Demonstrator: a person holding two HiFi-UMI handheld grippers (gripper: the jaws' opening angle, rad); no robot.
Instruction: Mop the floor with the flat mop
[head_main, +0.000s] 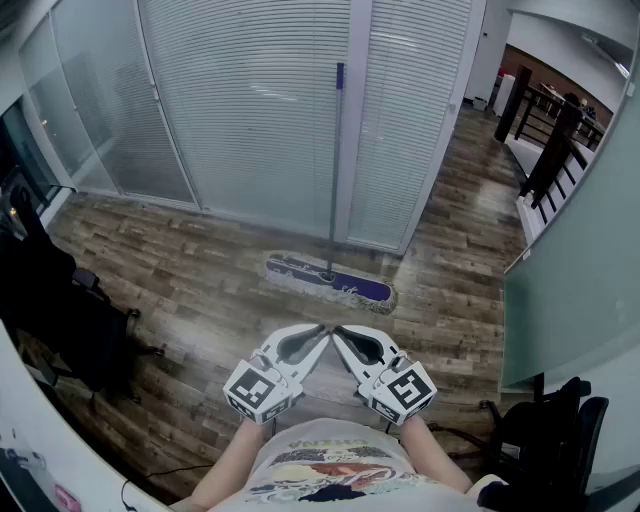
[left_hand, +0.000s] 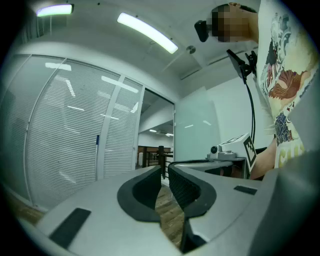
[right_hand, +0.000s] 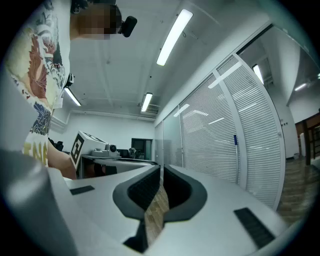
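Left tool, right tool: jaws closed, empty, held level, tips near together. Flat mop ahead, apart: head on wood floor, handle upright against blinds.

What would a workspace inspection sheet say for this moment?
Surface: wood-plank floor, glossy in places.
Job's things: flat mop unheld, head on the floor, handle upright against the glass partition.
Clutter: black chair at left; second black chair at lower right.
Grippers: left gripper and right gripper both shut, empty, tips close together, short of the mop.
Cables: what looks like a thin dark cable on the floor, lower left.
Surroundings: glass partition with blinds; dark railing at upper right.
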